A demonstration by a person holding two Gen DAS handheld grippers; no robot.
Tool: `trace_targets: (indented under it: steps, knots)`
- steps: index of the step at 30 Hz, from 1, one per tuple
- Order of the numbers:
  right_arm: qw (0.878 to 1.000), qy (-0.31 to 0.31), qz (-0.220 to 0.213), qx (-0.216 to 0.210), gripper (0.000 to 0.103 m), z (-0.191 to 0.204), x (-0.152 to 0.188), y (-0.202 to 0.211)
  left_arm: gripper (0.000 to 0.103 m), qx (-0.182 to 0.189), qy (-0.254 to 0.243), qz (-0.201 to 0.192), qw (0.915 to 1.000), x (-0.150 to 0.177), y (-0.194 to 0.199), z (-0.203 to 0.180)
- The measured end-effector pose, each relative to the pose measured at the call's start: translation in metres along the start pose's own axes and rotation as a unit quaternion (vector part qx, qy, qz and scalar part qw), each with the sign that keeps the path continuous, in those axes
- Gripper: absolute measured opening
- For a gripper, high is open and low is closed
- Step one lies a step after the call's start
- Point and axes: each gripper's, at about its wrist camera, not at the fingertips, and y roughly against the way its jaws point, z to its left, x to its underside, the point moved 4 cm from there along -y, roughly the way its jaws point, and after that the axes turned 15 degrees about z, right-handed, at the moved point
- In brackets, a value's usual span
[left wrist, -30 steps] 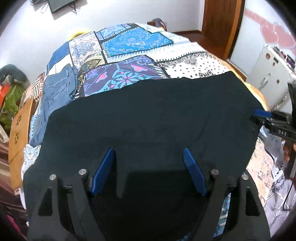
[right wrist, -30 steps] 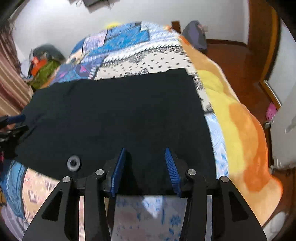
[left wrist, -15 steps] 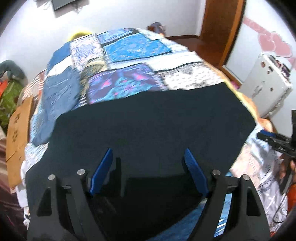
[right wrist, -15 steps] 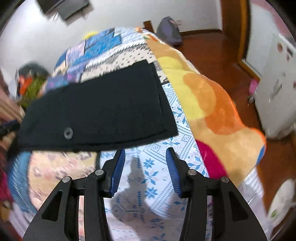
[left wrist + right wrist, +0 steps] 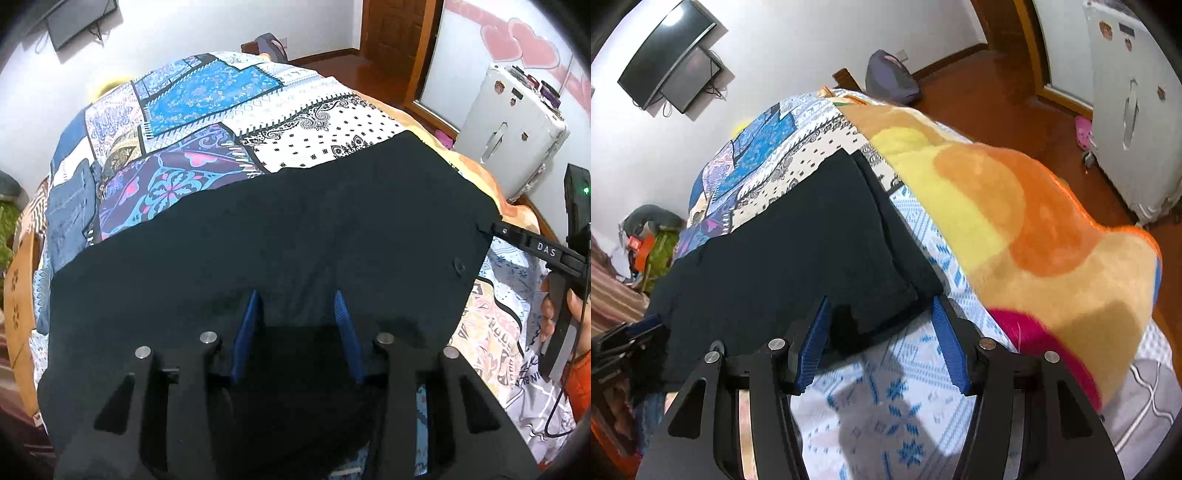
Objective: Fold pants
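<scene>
Black pants (image 5: 280,236) lie flat across a patchwork bedspread (image 5: 221,103). My left gripper (image 5: 295,314) hovers over their near edge, blue fingers apart, nothing between them. My right gripper (image 5: 881,325) is open at the pants' (image 5: 798,258) near right corner, which lies between its blue fingers (image 5: 945,343). In the left wrist view the right gripper (image 5: 532,247) reaches the pants' right edge. A black button (image 5: 459,264) sits near that edge.
Folded blue jeans (image 5: 66,206) lie at the bed's left. An orange and yellow blanket (image 5: 1015,221) covers the bed's right side. A white suitcase (image 5: 509,125) stands on the wooden floor to the right. Clutter (image 5: 646,236) sits left of the bed.
The left gripper's fingers have narrowed but stay open. The right gripper has opened wider and moved in onto the pants' near right corner.
</scene>
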Motion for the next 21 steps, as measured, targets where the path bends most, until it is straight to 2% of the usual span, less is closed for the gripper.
trace_targets:
  steps: [3, 4, 6, 11, 15, 21]
  knots:
    - [1.000, 0.012, -0.014, 0.020, 0.032, 0.001, -0.006, -0.001, 0.043, -0.006, -0.004, -0.004, 1.0000, 0.000, 0.000, -0.001]
    - [1.000, 0.014, -0.016, 0.011, 0.025, 0.001, -0.008, -0.001, 0.043, -0.006, -0.005, -0.004, 1.0000, 0.000, 0.000, -0.001]
    - [1.000, 0.016, -0.014, -0.004, 0.019, 0.002, -0.011, 0.001, 0.043, -0.004, -0.004, -0.004, 1.0000, 0.000, 0.000, -0.001]
    - [0.998, 0.041, -0.029, -0.028, 0.016, 0.022, -0.017, 0.023, 0.043, 0.023, 0.012, -0.006, 0.9997, -0.001, 0.013, 0.007]
    - [0.994, 0.070, -0.056, -0.058, 0.016, 0.052, -0.025, 0.050, 0.045, 0.022, 0.033, -0.030, 0.9987, 0.001, 0.034, 0.023]
    - [0.981, 0.140, -0.088, -0.102, 0.016, 0.119, -0.028, 0.085, 0.061, 0.014, 0.076, -0.086, 0.9933, 0.015, 0.076, 0.060]
